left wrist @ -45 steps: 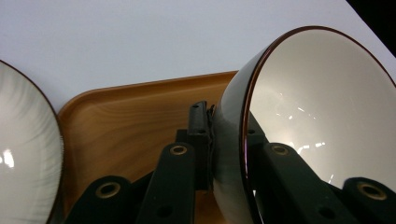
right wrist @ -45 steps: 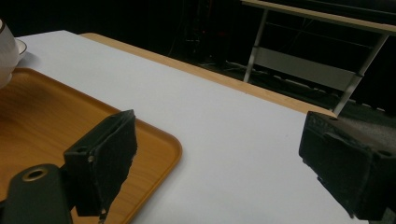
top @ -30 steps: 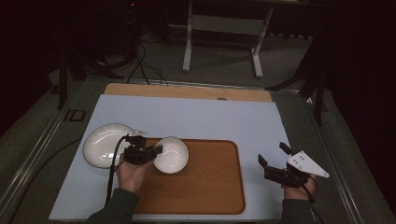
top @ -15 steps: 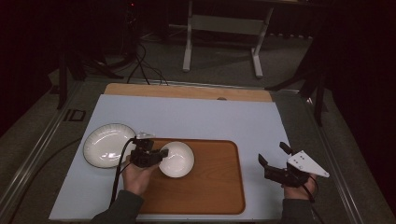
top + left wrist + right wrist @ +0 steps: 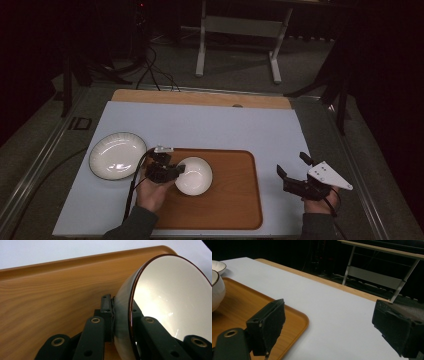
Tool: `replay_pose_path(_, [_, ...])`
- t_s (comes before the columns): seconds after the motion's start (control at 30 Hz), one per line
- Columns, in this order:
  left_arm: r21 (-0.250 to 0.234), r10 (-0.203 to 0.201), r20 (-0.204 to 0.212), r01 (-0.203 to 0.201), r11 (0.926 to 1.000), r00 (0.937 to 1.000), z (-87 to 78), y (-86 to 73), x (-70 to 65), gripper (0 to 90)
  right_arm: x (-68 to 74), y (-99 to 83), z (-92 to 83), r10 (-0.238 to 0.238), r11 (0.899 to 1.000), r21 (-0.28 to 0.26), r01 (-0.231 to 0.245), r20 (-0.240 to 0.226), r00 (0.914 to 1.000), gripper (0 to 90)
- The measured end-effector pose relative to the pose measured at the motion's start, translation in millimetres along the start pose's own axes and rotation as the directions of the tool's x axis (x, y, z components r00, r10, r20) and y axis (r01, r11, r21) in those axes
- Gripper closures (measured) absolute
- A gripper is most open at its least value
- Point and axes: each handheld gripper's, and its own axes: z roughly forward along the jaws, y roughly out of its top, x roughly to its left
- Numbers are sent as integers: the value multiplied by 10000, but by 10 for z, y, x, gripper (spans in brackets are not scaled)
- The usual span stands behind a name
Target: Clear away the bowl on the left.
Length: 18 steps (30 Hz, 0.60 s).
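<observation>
1. Bowl (image 5: 194,175): on the wooden tray (image 5: 235,210), left half; apparently tilted, base perhaps just off the wood.
2. Left tool (image 5: 172,170): clamped on the bowl's left rim; bowl lies to its right.
3. Right tool (image 5: 290,174): open, empty, well right of the tray.
4. Plate (image 5: 117,155): on the bench (image 5: 210,125), left of the tray.

- In the left claw view, the bowl (image 5: 172,302) ran off the right and bottom edges, and it hid the tray (image 5: 50,302) behind it.
- In the right claw view, the bowl (image 5: 216,290) and plate (image 5: 217,266) were cut off at the left edge.
- The room beyond the table (image 5: 210,125) was too dark to make out.
</observation>
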Motion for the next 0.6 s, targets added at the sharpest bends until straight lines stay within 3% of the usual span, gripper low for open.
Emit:
replay_pose_path(0.17, [168, 5, -55, -4, 9999, 10000, 41, -19, -15, 818, -2, 0, -1, 6, 10000, 1, -6, 6, 10000, 111])
replay_pose_path(0.4, [443, -279, -263, 290, 9986, 9993, 79, -62, 20, 817, -1, 0, -4, 25, 10000, 6, -25, 13, 10000, 111])
replay_pose_path(0.6, [604, -573, -89, 577, 9965, 9983, 91, -102, 86, 820, -5, -1, -5, 32, 10000, 5, -32, 11, 10000, 111])
